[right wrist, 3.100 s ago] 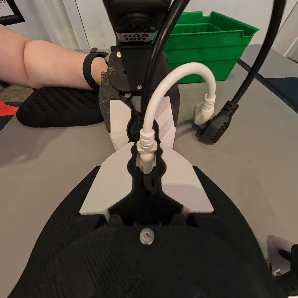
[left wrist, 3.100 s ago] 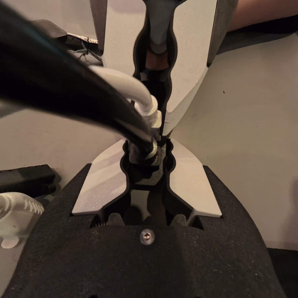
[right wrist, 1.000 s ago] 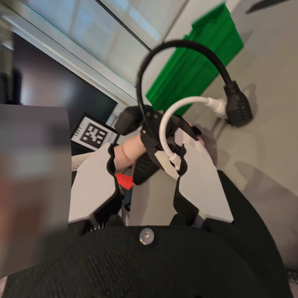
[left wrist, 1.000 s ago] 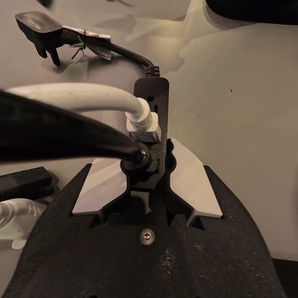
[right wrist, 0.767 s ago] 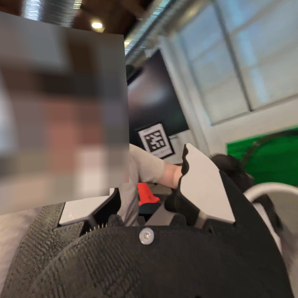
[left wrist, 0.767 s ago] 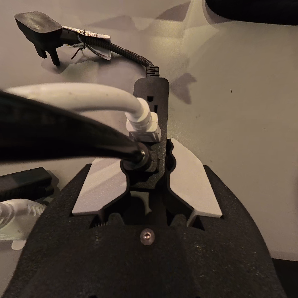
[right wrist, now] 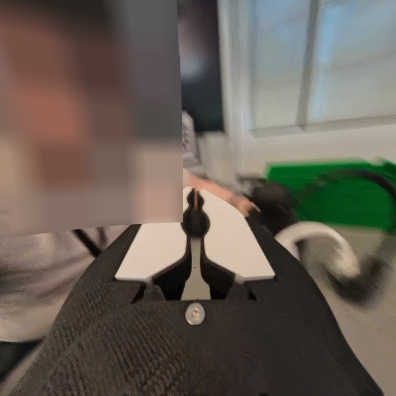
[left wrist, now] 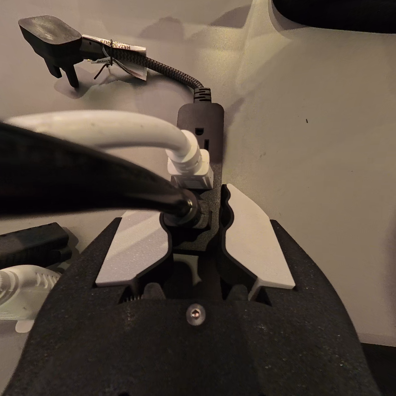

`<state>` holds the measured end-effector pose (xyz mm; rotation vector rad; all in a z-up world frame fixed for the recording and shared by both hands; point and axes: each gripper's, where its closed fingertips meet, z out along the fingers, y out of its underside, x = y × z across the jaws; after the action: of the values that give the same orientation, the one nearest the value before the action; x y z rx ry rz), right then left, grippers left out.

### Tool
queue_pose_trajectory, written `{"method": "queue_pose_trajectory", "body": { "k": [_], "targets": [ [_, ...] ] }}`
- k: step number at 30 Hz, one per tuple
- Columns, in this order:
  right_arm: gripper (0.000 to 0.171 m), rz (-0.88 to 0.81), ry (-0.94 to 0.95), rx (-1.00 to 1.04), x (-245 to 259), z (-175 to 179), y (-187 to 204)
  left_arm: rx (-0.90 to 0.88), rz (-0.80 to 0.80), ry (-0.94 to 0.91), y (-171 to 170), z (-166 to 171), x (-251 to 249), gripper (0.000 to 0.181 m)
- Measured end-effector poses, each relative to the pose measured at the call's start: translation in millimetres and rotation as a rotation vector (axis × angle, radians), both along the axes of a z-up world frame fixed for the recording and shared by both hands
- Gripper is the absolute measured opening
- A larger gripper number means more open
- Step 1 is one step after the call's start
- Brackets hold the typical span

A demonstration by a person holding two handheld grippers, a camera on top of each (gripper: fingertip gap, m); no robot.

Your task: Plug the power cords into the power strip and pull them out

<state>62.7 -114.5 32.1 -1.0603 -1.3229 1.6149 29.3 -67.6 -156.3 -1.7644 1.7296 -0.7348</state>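
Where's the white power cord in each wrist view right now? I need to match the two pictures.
Left wrist view: the white power cord runs in from the left edge and ends centre frame in its white plug on the black power strip.
Right wrist view: the same cord arches at the right edge, blurred, in front of the green bin.
Shared landmark: the black cord beside it.

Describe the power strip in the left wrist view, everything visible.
The power strip is a slim black bar, matte plastic by the look, lying flat on the grey table. Its near end sits clamped in the left claw. A black plug and a white plug occupy two sockets; the far socket is empty. A braided cable leaves its far end.
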Motion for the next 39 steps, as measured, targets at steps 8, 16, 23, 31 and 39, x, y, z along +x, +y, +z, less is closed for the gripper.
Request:
{"method": "queue_pose_trajectory", "body": {
  "k": [8, 16, 23, 31, 39],
  "targets": [
    [0.025, -0.322, -0.61, 0.298, -26, -113, 48, 0.001, 0.001, 0.002, 0, 0, 0, 0.045],
    [0.03, -0.347, -0.676, 0.232, -48, -140, 52, 0.001, 0.004, 0.003, 0, 0, 0, 0.045],
    [0.023, -0.379, -0.615, 0.135, -50, -139, 54, 0.0, 0.006, 0.004, 0, 0, 0, 0.045],
    [0.022, -0.375, -0.588, 0.135, -51, -139, 52, -0.006, -0.006, 0.01, -1, 0, -1, 0.045],
    [0.023, -0.372, -0.589, 0.196, -37, -140, 58, -0.079, 0.049, -0.19, 6, 46, 3, 0.027]
  ]
}}
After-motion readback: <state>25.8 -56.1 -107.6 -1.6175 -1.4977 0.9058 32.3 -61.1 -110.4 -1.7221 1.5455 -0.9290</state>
